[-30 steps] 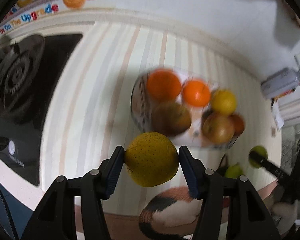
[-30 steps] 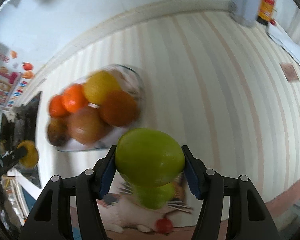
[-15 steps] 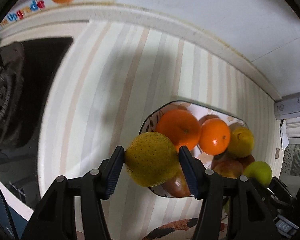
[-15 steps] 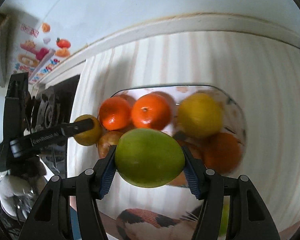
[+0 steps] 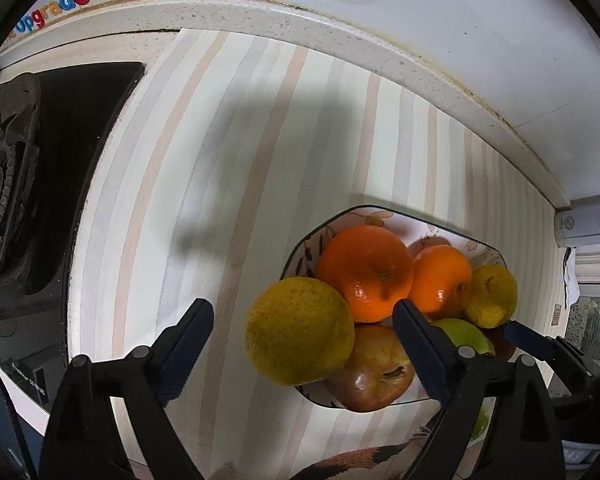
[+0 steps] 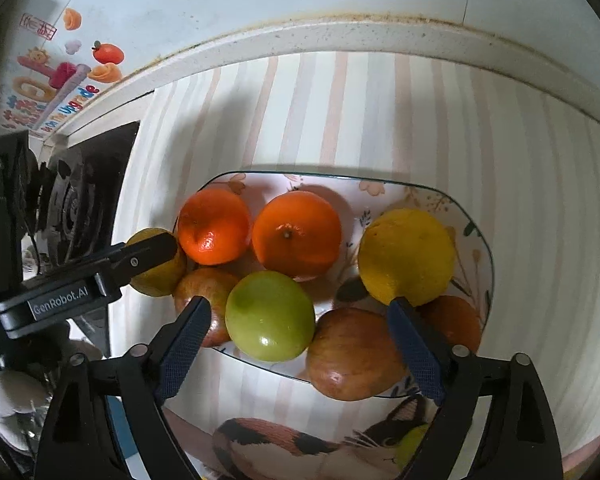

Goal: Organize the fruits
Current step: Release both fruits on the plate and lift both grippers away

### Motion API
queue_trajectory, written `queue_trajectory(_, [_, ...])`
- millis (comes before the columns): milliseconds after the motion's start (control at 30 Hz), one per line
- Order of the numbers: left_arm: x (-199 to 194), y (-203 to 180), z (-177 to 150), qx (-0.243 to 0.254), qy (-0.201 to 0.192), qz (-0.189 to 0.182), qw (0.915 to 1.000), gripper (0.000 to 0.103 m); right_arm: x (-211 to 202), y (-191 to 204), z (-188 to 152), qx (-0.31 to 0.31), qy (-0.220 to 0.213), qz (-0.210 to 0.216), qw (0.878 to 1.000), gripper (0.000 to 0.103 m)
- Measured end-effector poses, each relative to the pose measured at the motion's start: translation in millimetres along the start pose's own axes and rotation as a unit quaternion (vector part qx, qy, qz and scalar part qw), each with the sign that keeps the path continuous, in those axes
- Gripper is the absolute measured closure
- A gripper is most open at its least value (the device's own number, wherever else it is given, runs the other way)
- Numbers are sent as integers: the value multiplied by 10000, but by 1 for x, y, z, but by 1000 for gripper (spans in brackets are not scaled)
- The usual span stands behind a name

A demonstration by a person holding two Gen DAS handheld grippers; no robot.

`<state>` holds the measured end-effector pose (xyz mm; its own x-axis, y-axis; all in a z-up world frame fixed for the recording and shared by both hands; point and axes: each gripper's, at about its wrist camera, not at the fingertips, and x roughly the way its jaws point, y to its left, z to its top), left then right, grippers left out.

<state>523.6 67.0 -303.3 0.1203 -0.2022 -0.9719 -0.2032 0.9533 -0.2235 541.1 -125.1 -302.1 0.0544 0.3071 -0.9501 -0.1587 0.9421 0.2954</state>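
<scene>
A floral plate on the striped cloth holds two oranges, a lemon, and reddish apples. My left gripper is open; a rough yellow citrus sits between its fingers at the plate's left edge, leaning on an apple. My right gripper is open; a green apple sits between its fingers at the plate's front edge. Neither fruit touches the pads.
A black gas stove lies to the left. A wall runs along the back of the counter. A cat-print mat lies at the counter's front edge. A white container stands at far right.
Both grippers moved in over the plate and opened. The yellow citrus and the green apple now rest among the fruit on the plate instead of being clamped.
</scene>
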Motion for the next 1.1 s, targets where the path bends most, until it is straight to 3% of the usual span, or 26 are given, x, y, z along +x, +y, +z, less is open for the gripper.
queue_trajectory(267, [-17, -3, -2, 85, -283, 268, 9992, 11, -15, -2, -16, -54, -207, -522, 9984, 9])
queue_trajectory(467, [-50, -9, -24, 358, -799, 825, 9927, 11, -36, -6, -43, -81, -451, -915, 9948, 9])
queue_trajectory(833, [-74, -19, -107, 574, -1056, 814, 9894, 11, -70, -11, -106, 51, -832, -1149, 9899, 9])
queue_trajectory(1100, [-96, -30, -145, 754, -1268, 763, 9861, 11, -102, -8, -147, 195, -1138, -1140, 9867, 9])
